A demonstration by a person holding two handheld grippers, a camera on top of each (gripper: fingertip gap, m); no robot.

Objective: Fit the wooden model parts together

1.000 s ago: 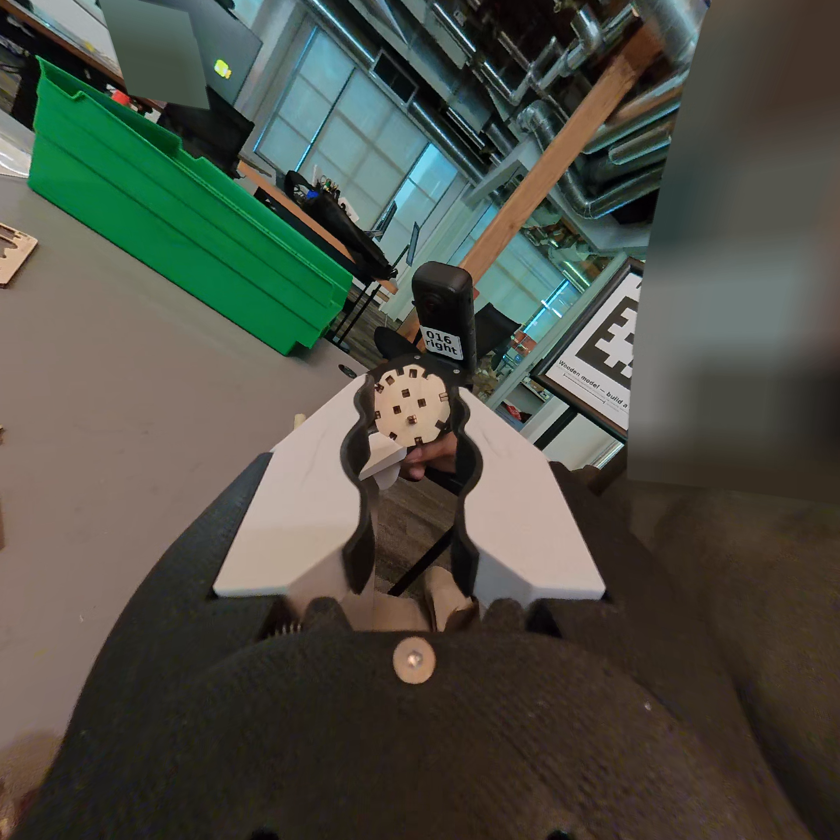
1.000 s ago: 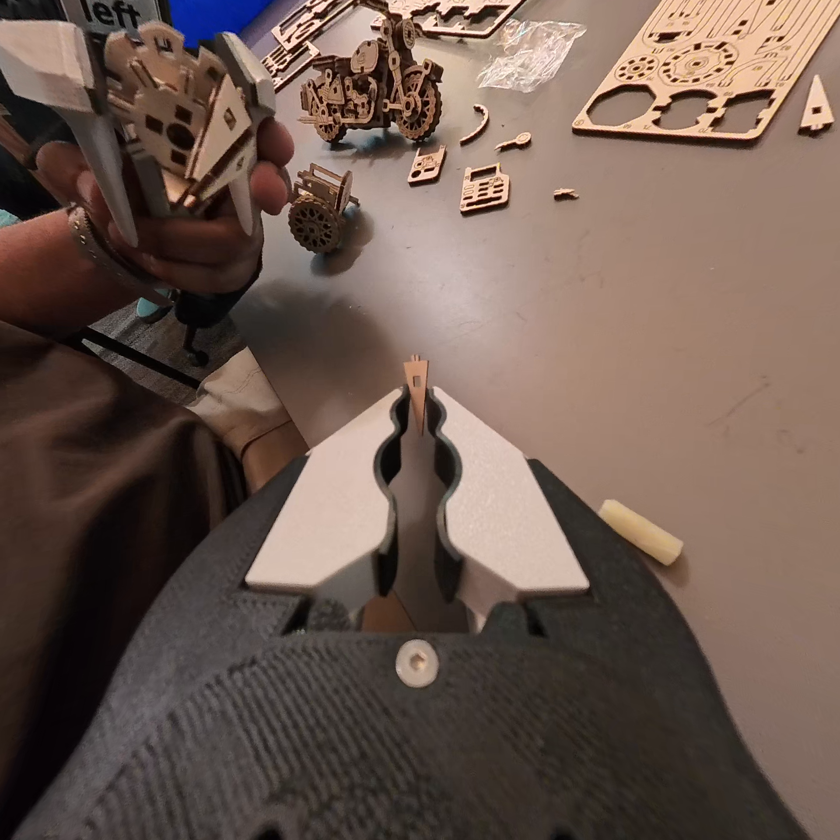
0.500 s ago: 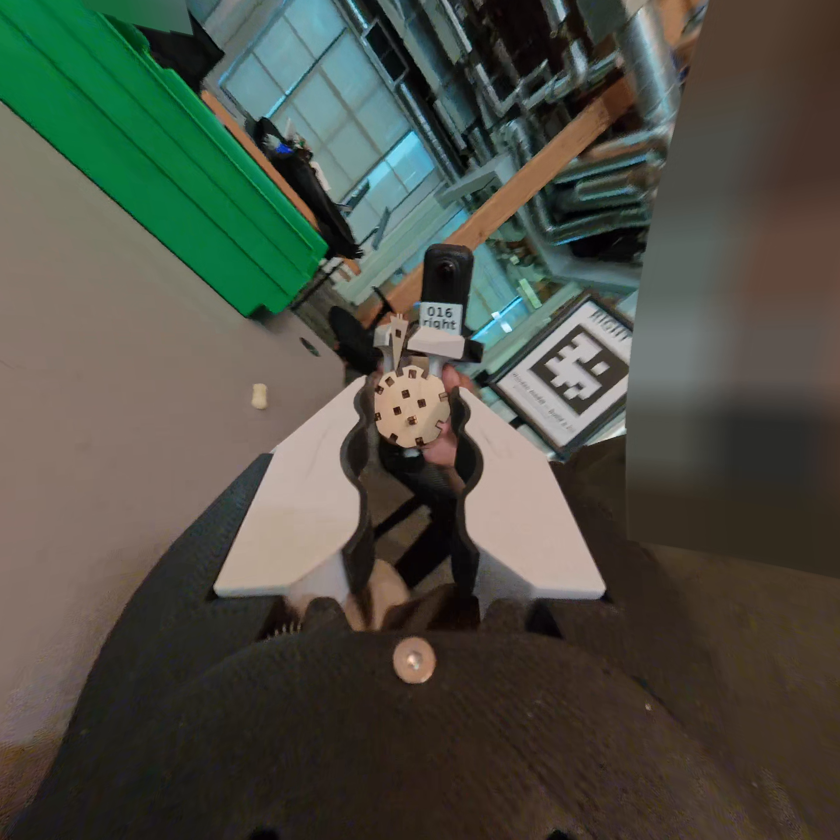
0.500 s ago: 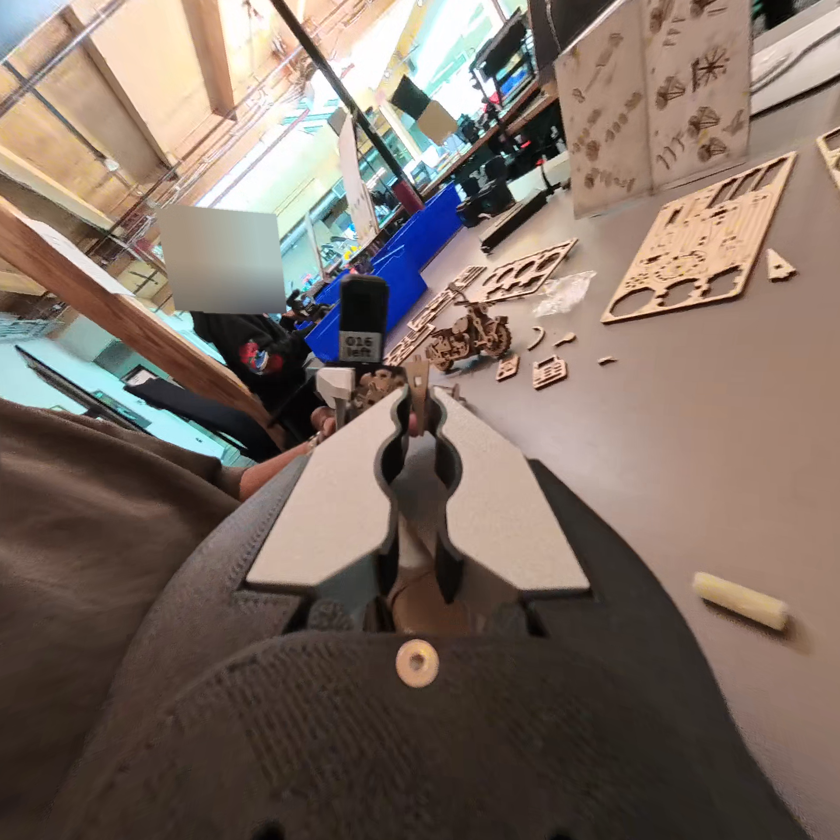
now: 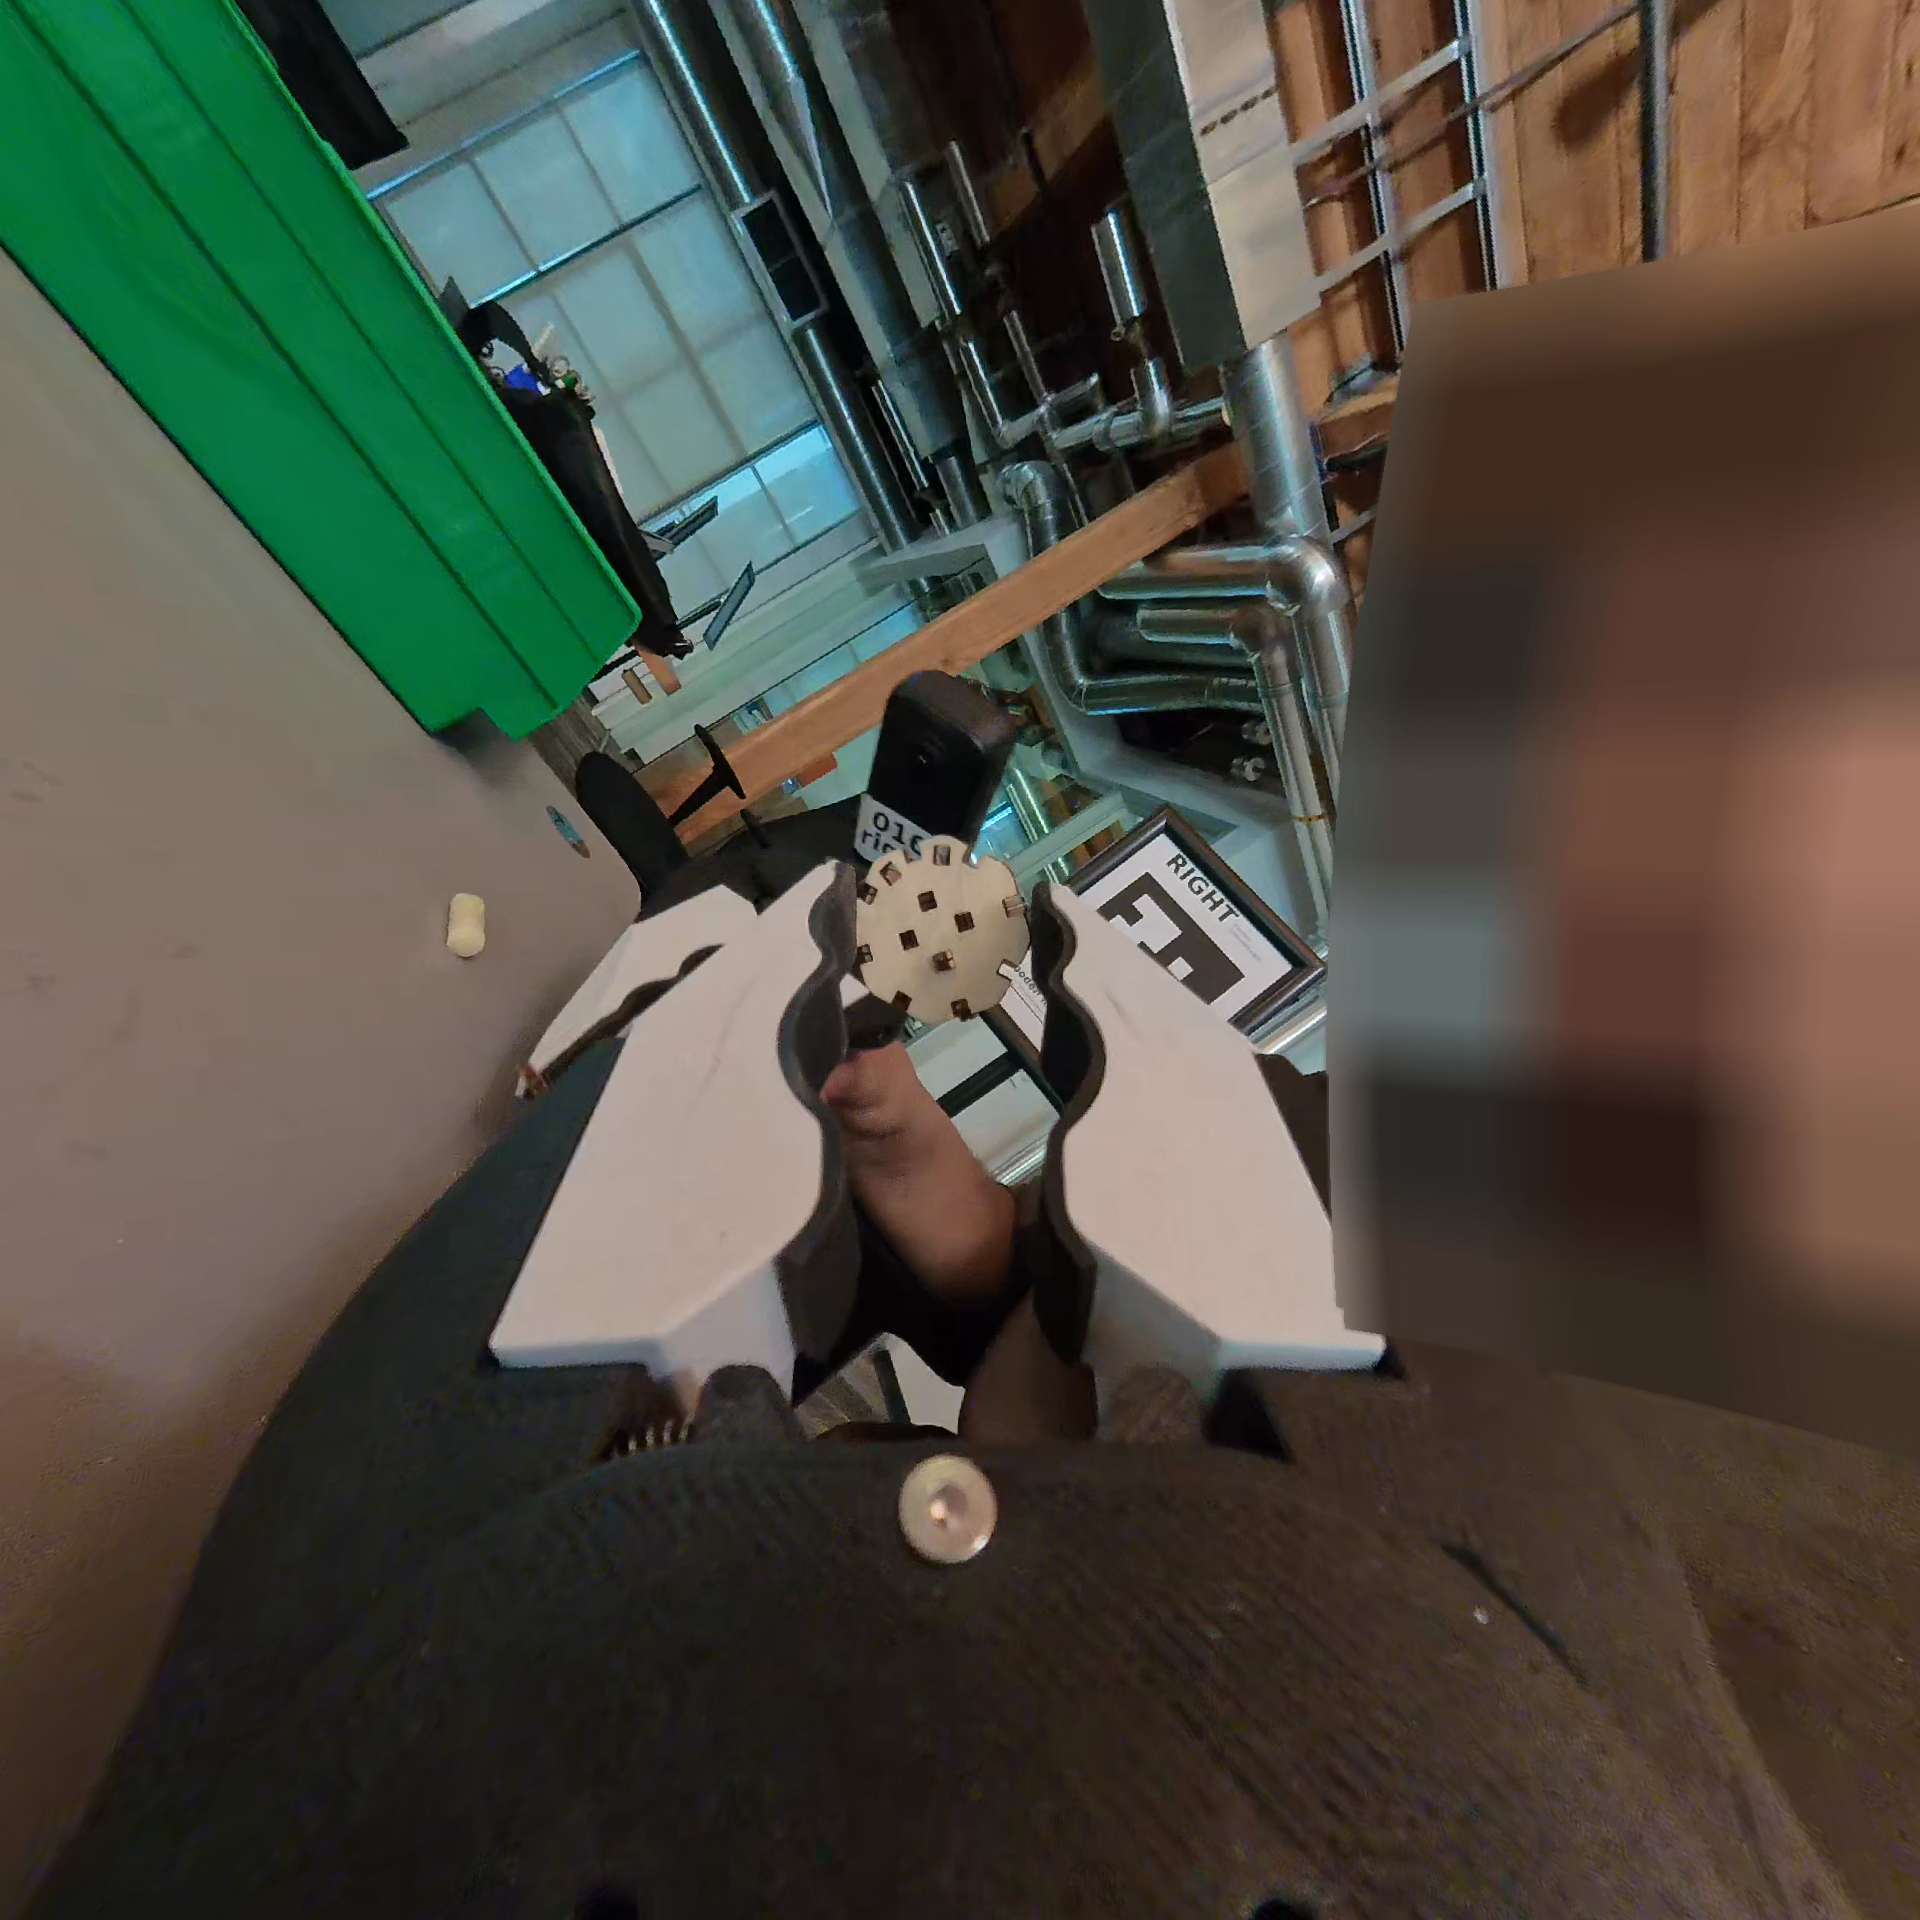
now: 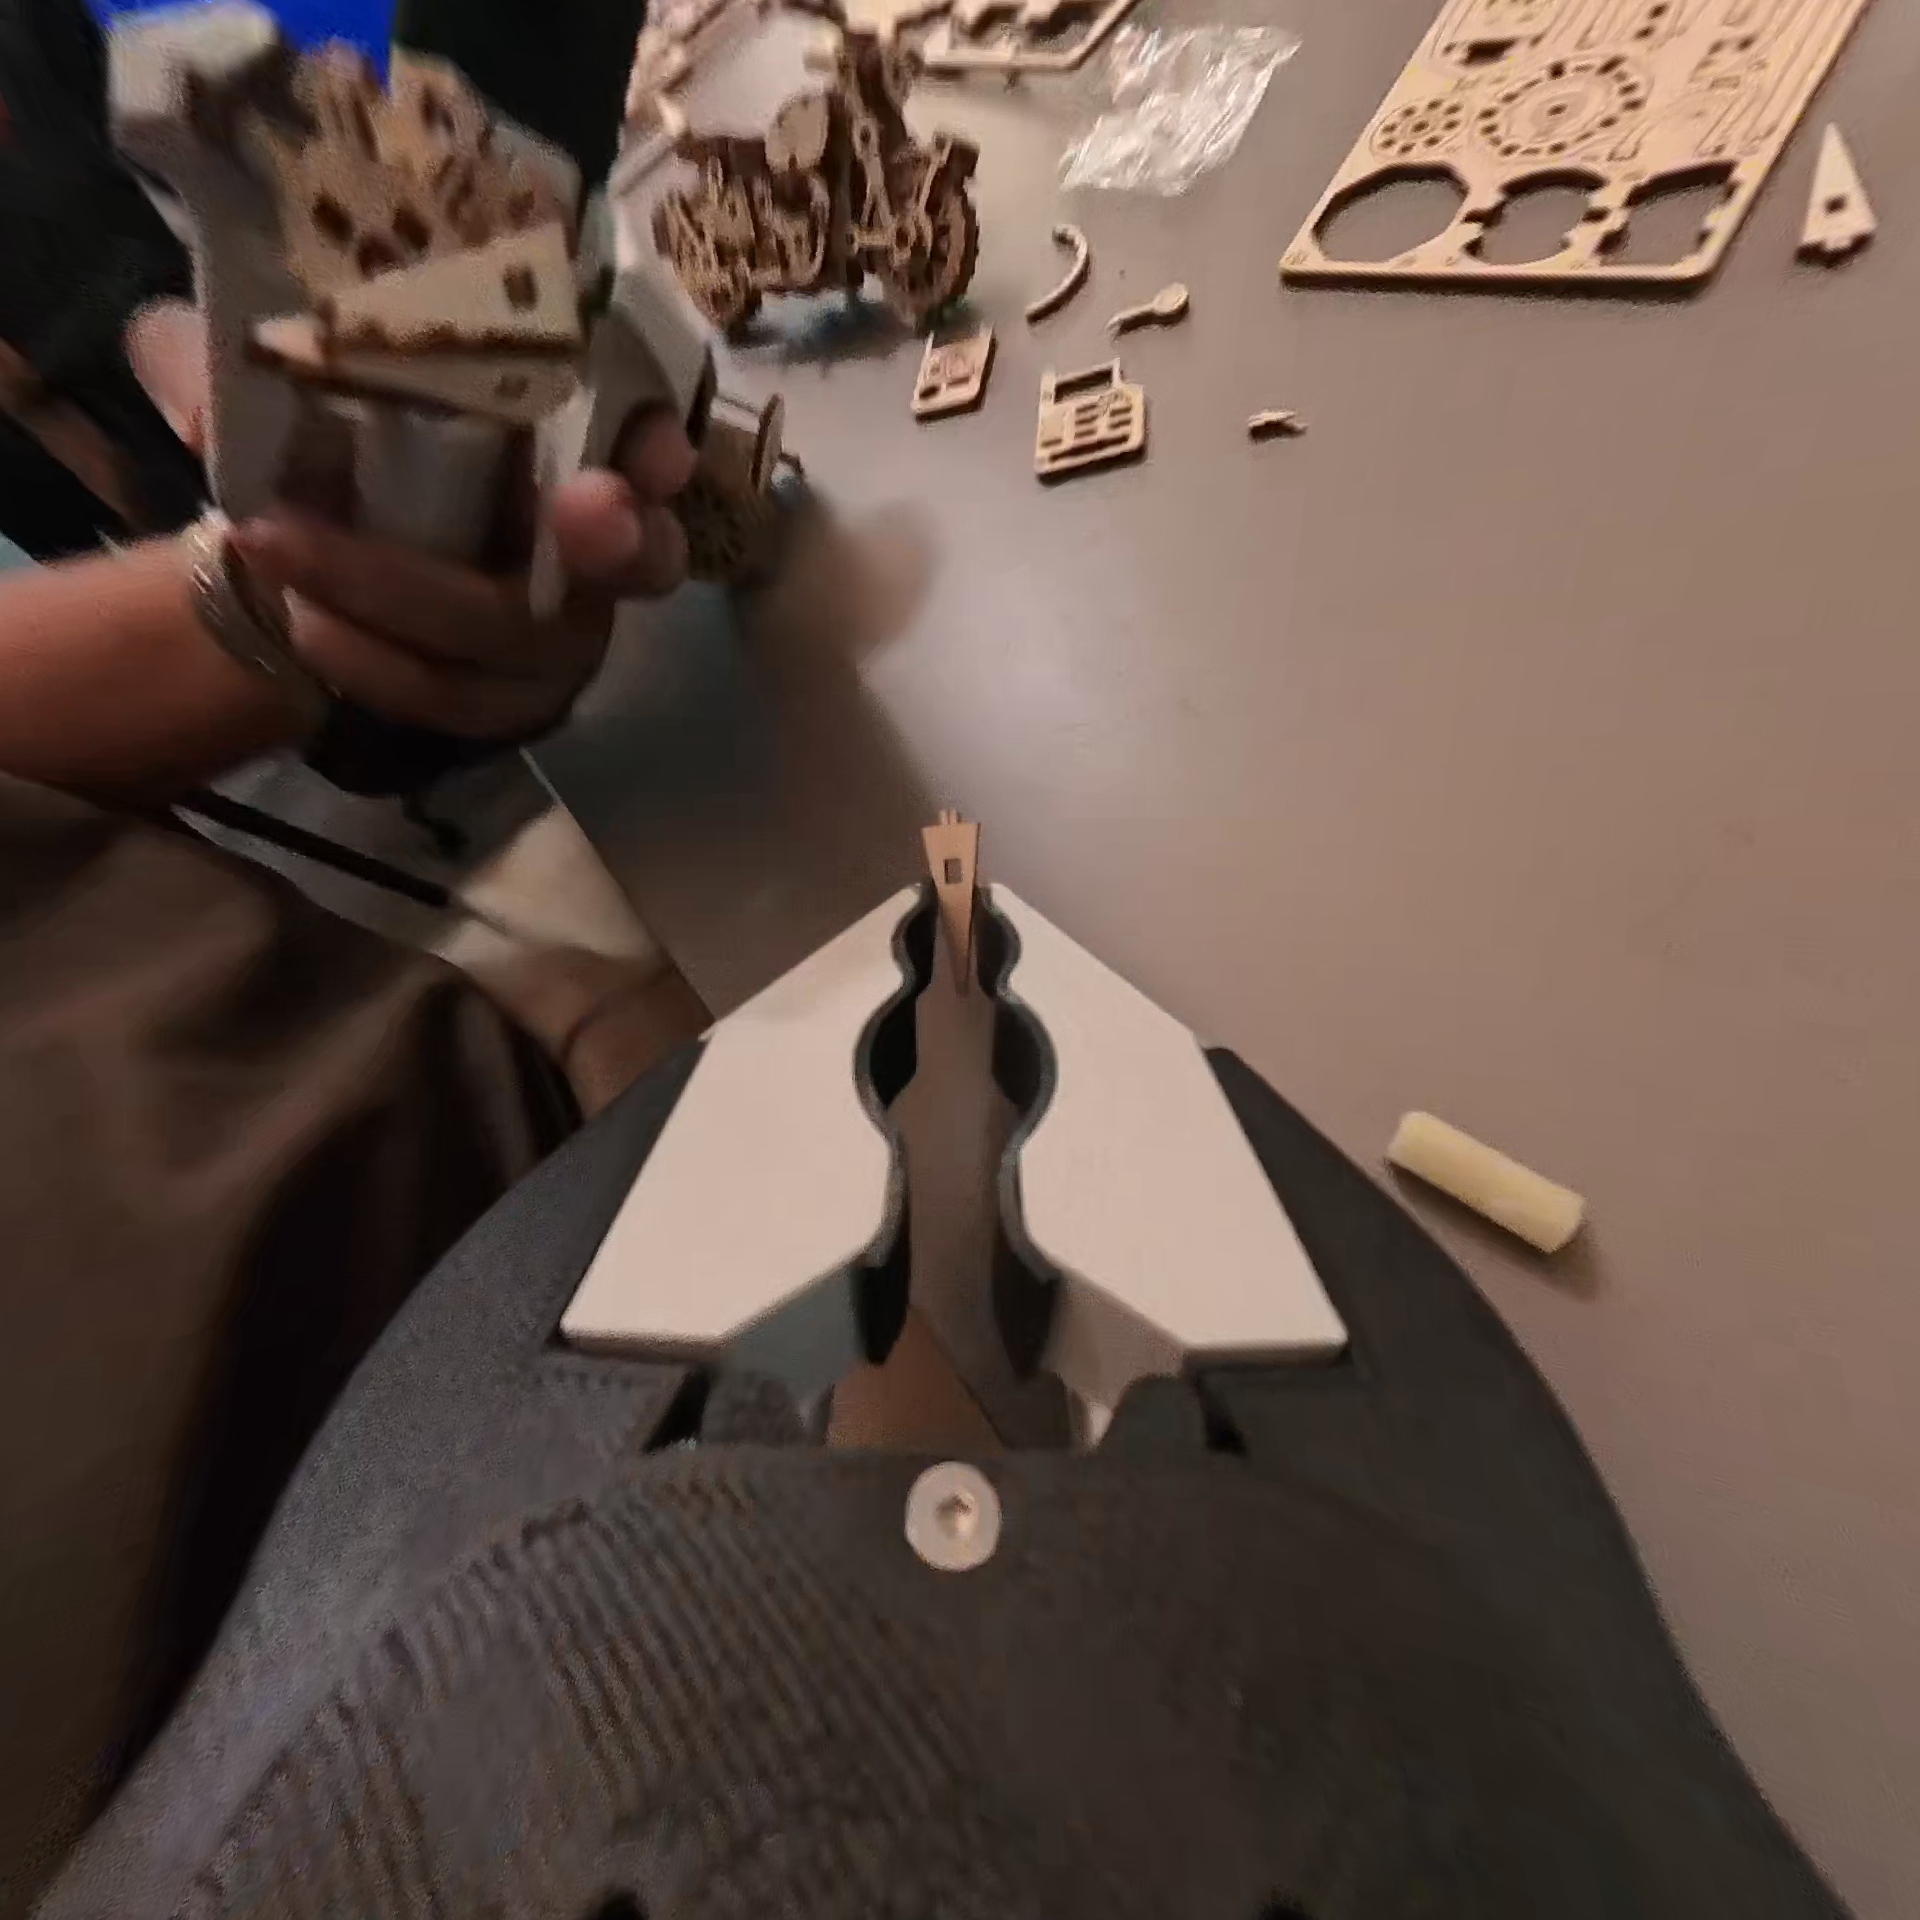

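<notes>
The left gripper point(image 5: 940, 940) squeezes a round wooden model piece point(image 5: 940, 940) up in the air. The right gripper point(image 6: 954, 914) pinches a thin pointed wooden part point(image 6: 954, 883) above the gray surface point(image 6: 1351, 675), near a wooden motorcycle point(image 6: 821, 223).

A green bin point(image 5: 301, 416) sits on the grey table point(image 5: 156, 935), a cream peg point(image 6: 1486, 1195) and crumpled plastic wrap point(image 6: 1174, 104) lying apart.

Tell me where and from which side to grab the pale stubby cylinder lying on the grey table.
Probably best to take the pale cylinder across its middle, coming from above with the fingers straddling its long sides. It lies flat on the grey table, so its ends offer little hold. The right claw already pinches a thin wooden sliver, so free it first.
</notes>
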